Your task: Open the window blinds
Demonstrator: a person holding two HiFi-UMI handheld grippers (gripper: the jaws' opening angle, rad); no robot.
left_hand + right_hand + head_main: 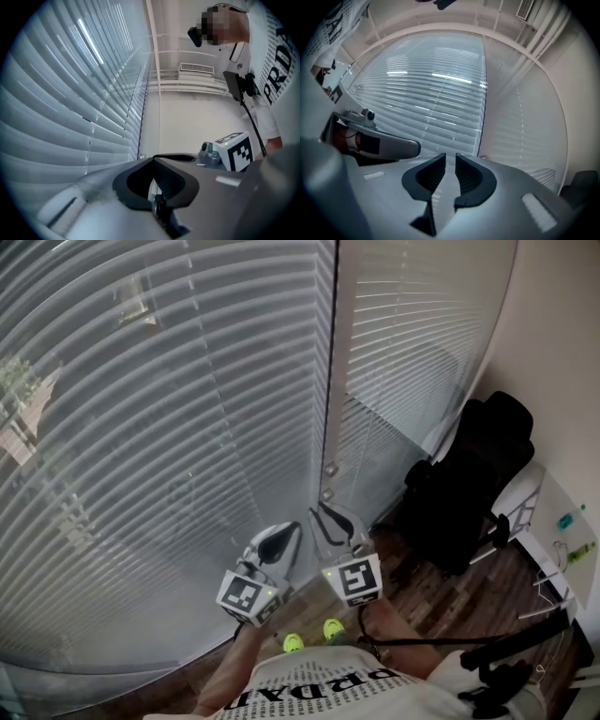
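The wide window blind fills the left of the head view, its slats tilted nearly closed with the outside faintly visible through them. A narrower blind hangs to its right, past a pale upright strip. Two small grey knobs hang at the foot of that strip. My right gripper points at the strip just below them. Its jaws stand slightly apart, with only slats showing through the gap. My left gripper is beside it, low before the wide blind, and its pads meet with nothing seen between them.
A black office chair stands in the right corner on the wooden floor. Past it a white desk edge carries small items. The person's yellow-green shoes are below the grippers. A ceiling vent shows in the left gripper view.
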